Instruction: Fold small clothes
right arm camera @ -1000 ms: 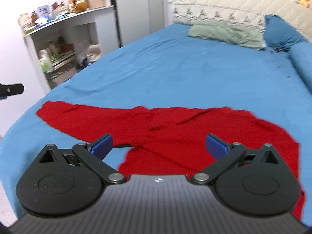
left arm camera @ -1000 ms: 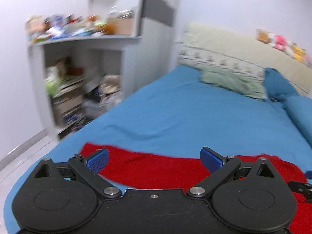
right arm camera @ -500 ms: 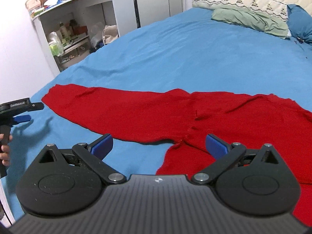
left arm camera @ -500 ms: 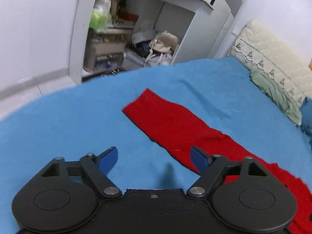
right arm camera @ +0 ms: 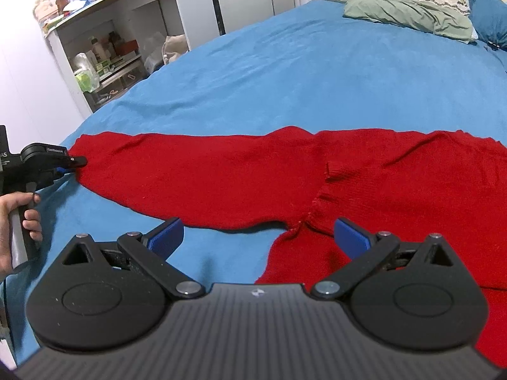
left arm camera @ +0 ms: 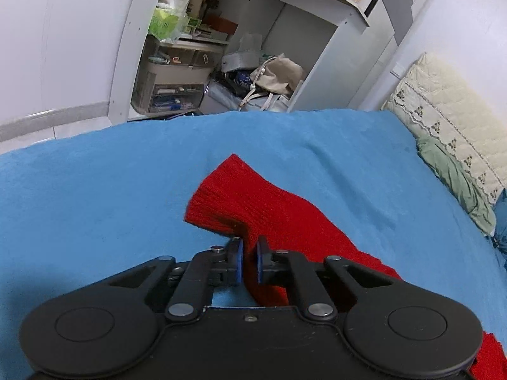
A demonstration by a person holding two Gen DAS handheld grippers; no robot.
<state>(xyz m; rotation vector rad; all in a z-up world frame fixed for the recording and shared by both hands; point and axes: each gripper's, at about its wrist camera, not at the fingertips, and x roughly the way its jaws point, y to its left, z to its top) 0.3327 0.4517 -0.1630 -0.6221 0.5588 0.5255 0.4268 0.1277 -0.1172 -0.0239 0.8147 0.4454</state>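
Jaws on my left gripper [left arm camera: 249, 261] are pressed together on the cuff end of the sleeve; jaws on my right gripper [right arm camera: 258, 236] stand spread, holding nothing, poised above the armpit seam. Largest in view is the bed covered in a plain blue sheet [right arm camera: 285, 72], which bears everything else. On it lies the red knitted sweater [right arm camera: 396, 171], spread flat near the bed's front edge, its long left-hand sleeve [right arm camera: 177, 171] stretched out straight toward the side where my left hand [right arm camera: 19, 218] grips the tool's handle. A pale green pillow [right arm camera: 408, 15] rests well apart at the head of the bed, and a white open shelf unit crowded with bottles and boxes [left arm camera: 202, 50] stands beside it. I judge the fold barely begun: the sleeve end is pinched but not yet carried over the body, and every fold is still to make.
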